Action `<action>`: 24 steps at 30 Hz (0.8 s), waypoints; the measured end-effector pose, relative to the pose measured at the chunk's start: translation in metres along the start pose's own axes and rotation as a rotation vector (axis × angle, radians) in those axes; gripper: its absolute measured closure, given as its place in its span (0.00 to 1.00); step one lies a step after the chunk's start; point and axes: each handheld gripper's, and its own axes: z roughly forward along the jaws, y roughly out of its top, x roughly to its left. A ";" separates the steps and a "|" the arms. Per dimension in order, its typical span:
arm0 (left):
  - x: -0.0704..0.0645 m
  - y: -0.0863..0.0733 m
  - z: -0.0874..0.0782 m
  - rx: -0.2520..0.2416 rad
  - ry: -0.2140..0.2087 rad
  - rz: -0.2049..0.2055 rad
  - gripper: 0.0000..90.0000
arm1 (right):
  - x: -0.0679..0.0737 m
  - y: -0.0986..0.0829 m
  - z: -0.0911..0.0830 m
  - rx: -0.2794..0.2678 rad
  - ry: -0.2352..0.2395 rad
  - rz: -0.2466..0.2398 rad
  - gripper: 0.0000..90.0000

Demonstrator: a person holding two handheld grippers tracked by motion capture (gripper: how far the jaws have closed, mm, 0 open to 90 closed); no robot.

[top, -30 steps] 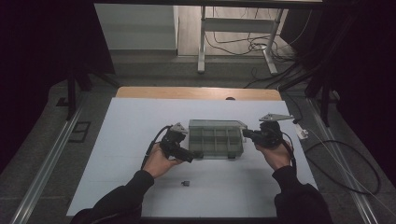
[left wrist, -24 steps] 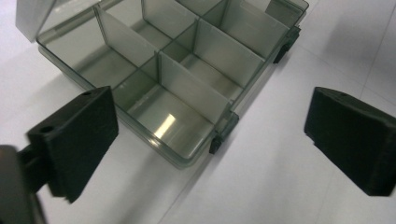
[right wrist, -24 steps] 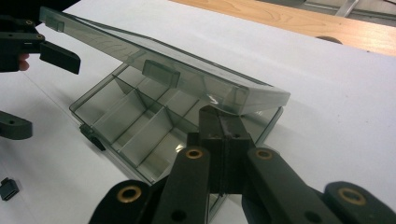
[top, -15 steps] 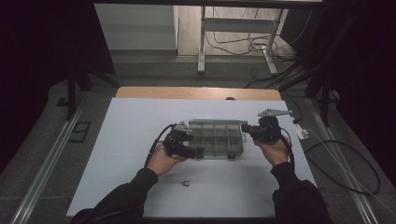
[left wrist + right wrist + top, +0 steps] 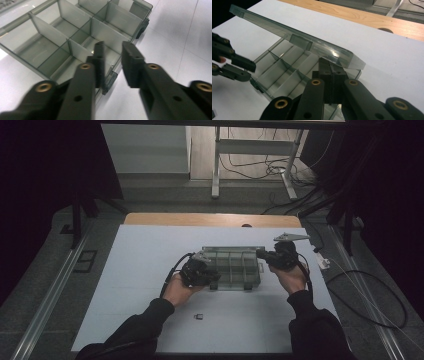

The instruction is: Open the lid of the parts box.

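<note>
Nearest the person, one small dark object (image 5: 199,317) lies alone on the white table (image 5: 125,270), between the two forearms and well apart from everything else; what it is cannot be told.

Farther in, one clear compartment box (image 5: 232,268) sits near the middle of the table, with one gripper at each of its short ends. Its inside is split by grey dividers (image 5: 47,31) into several open cells, all seen bare in the left gripper view. On its near wall two dark latches (image 5: 110,80) show.

The left gripper (image 5: 200,271) sits at the box's left near corner. Its jaws stand apart with a plain gap between them, holding nothing; in the left gripper view (image 5: 112,58) one jaw hangs over the box's near wall and the other over the table just outside it.

The right gripper (image 5: 267,256) is at the box's right end. In the right gripper view (image 5: 330,75) its jaws are pressed together with no gap, tucked under the right end of the one clear lid (image 5: 294,37), which is raised and slants above the cells. Whether the tips touch the lid's underside cannot be told.

At the far edge a strip of bare wood (image 5: 210,219) borders the table.
</note>
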 end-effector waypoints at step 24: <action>-0.003 -0.003 0.014 0.006 0.026 0.021 0.99 | -0.003 0.012 0.016 -0.010 -0.004 0.001 0.99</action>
